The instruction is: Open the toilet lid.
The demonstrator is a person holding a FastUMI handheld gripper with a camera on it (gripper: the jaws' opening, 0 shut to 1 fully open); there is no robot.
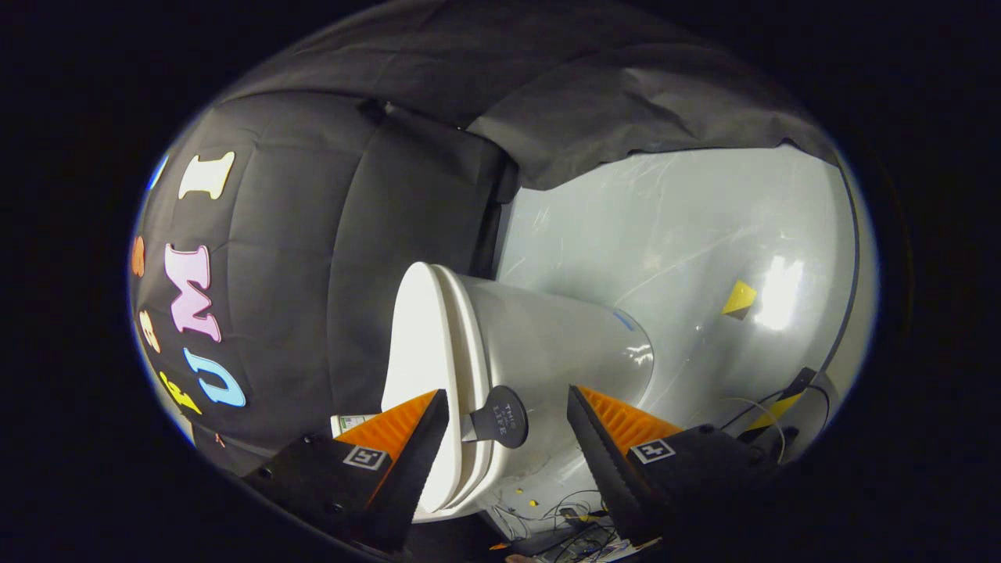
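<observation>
The view is rolled about a quarter turn, so the white toilet lies sideways in it. Its lid (pixel 418 344) rests flat against the seat rim, with the bowl (pixel 555 344) on the far side of it from the cloth wall. A dark round lifting tab (pixel 500 417) sticks out from the lid's edge. My gripper (pixel 507 392) is open, and the tab sits between the two fingers, close to their tips. One finger overlaps the lid and the other lies over the bowl. Neither finger presses on the tab.
The black cloth wall (pixel 313 234) stands right behind the lid side of the toilet. A pale glossy floor (pixel 672 227) spreads beyond the bowl, with a small yellow marker (pixel 739 299) on it. Loose cables (pixel 571 524) lie near the toilet's base.
</observation>
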